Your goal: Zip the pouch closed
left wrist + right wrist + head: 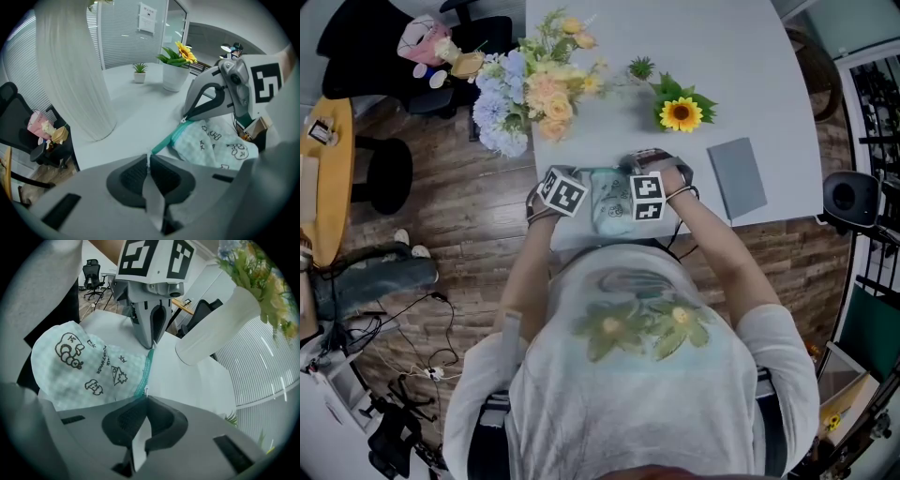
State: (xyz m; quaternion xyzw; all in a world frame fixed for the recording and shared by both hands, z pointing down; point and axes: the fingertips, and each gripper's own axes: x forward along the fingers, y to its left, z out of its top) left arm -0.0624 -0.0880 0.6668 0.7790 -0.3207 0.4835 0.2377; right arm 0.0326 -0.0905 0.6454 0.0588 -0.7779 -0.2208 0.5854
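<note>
Mint checked fabric pouch with teal zipper (609, 202) flat on white table (675, 37), left gripper (149, 157) clamped tight on its zipper-end corner, right gripper (146, 393) pinched closed on the far end, seemingly the zipper pull (146, 390).

I seem to be working in an office, going by the black swivel chairs (90, 270) on a wood-plank floor (469, 234), the long grey bench (712, 47), slatted window blinds (124, 35) and a posted notice (146, 18)
</note>
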